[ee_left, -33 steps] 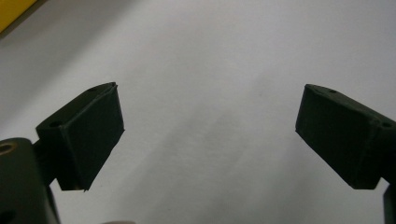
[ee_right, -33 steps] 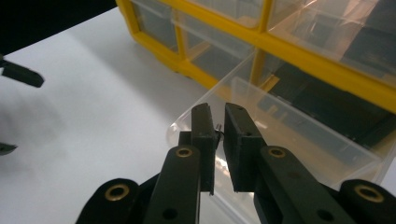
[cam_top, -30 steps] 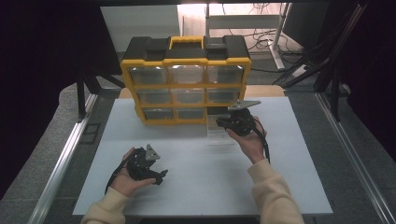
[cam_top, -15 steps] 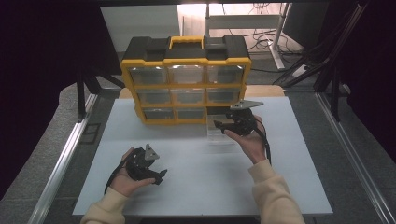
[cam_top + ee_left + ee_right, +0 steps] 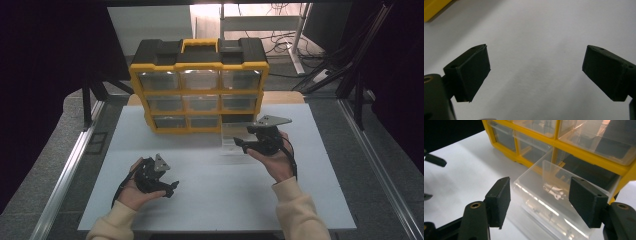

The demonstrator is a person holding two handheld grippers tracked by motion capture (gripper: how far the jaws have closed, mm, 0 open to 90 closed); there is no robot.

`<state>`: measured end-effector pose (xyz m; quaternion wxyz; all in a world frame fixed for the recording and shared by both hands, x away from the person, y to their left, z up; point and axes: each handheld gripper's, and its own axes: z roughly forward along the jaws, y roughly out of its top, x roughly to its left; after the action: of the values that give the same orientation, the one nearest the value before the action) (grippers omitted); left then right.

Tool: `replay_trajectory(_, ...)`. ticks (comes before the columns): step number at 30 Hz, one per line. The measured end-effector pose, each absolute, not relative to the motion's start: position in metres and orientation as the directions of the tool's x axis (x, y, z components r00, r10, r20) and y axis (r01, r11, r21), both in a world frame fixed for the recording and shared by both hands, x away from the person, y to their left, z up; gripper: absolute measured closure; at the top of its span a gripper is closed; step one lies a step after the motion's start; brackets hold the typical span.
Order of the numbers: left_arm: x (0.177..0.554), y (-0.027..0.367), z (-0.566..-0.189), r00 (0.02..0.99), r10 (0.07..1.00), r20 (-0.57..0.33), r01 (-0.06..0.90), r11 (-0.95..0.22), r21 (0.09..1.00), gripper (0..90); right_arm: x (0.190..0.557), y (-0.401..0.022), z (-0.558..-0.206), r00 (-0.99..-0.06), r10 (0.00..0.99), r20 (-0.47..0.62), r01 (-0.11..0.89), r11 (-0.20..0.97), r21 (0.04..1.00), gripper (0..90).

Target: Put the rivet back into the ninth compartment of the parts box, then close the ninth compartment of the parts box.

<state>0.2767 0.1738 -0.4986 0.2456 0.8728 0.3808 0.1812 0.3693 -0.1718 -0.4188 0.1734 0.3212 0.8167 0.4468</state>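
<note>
Clear drawer (image 5: 554, 202) lies pulled out of the organizer (image 5: 200, 85), near the counter's (image 5: 210, 200) far edge, dead ahead of my right gripper (image 5: 540, 201); jaws just opened, apart, nothing gripped. Left gripper (image 5: 535, 72) farther off, jaws apart, empty.

The left tongs (image 5: 172, 187) rested near-left, jaws apart; the right tongs (image 5: 239, 145), farther right, had just been opening.

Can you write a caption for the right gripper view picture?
Open right gripper facing a clear drawer pulled out of the yellow organizer.
</note>
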Motion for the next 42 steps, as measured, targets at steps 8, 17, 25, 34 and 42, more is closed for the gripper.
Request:
replay_trajectory(8,0.277,0.173,-0.498,0.643,0.755,0.128,0.575,-0.586,0.57,8.2,0.354,-0.186,-0.42,-0.733,0.681,-0.003,0.37,0.402,0.838,34.3)
replay_trajectory(17,0.277,0.175,-0.496,0.64,0.757,0.13,0.573,-0.583,0.575,8.2,0.344,-0.196,-0.422,-0.732,0.681,0.018,0.379,0.384,0.842,33.6)
replay_trajectory(25,0.276,0.177,-0.495,0.64,0.758,0.127,0.574,-0.581,0.577,8.2,0.332,-0.208,-0.429,-0.713,0.7,0.029,0.404,0.377,0.834,32.6)
replay_trajectory(34,0.277,0.179,-0.495,0.636,0.762,0.123,0.576,-0.575,0.58,8.3,0.321,-0.224,-0.446,-0.676,0.737,0.026,0.414,0.35,0.841,36.3)
replay_trajectory(42,0.277,0.179,-0.493,0.632,0.765,0.126,0.574,-0.572,0.586,8.3,0.318,-0.228,-0.451,-0.677,0.736,0.029,0.418,0.351,0.838,40.1)
